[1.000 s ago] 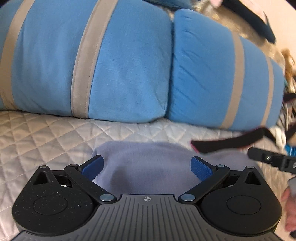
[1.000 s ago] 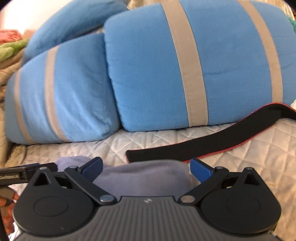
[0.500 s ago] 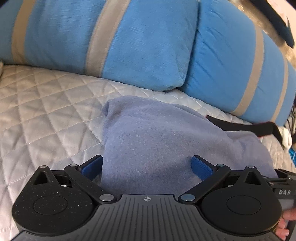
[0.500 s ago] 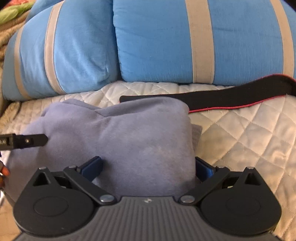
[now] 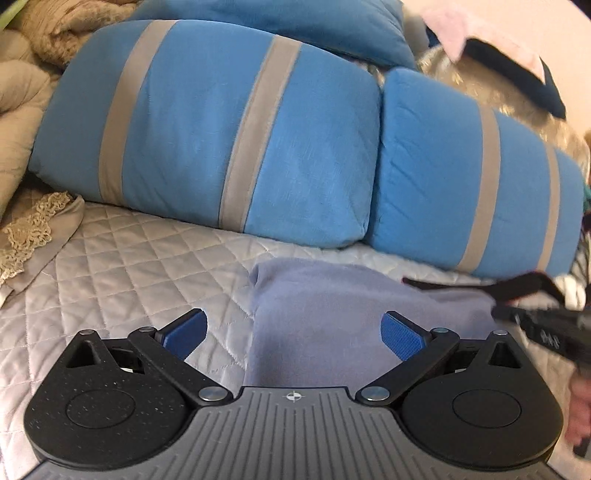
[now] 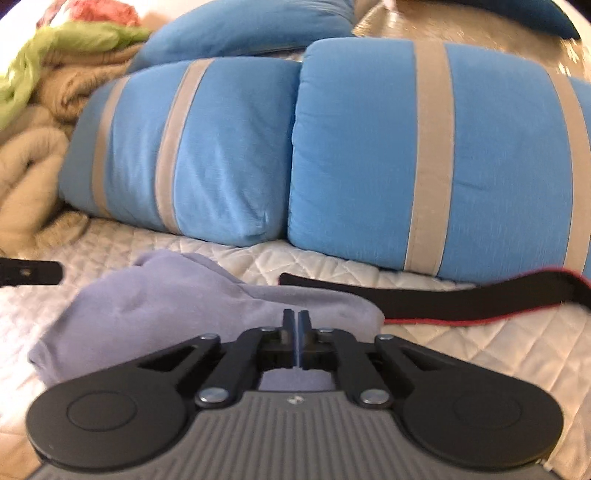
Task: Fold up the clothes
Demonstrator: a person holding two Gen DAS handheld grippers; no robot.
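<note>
A soft lavender garment [image 5: 332,314] lies bunched on a pale quilted bedspread [image 5: 129,266], in front of 2 blue pillows [image 5: 229,140] with beige stripes. The left gripper [image 5: 293,332] hangs above it, fingers spread wide; the right gripper [image 6: 296,339] has its fingers pressed together, whether on cloth is unclear. A black strap [image 6: 443,299] lies alongside.

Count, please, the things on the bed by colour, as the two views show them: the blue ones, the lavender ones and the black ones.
Blue: 3, two striped pillows and a plain pillow behind them.
Lavender: 1, the garment on the quilt.
Black: 1, the strap with a red edge.
Total: 5
</note>
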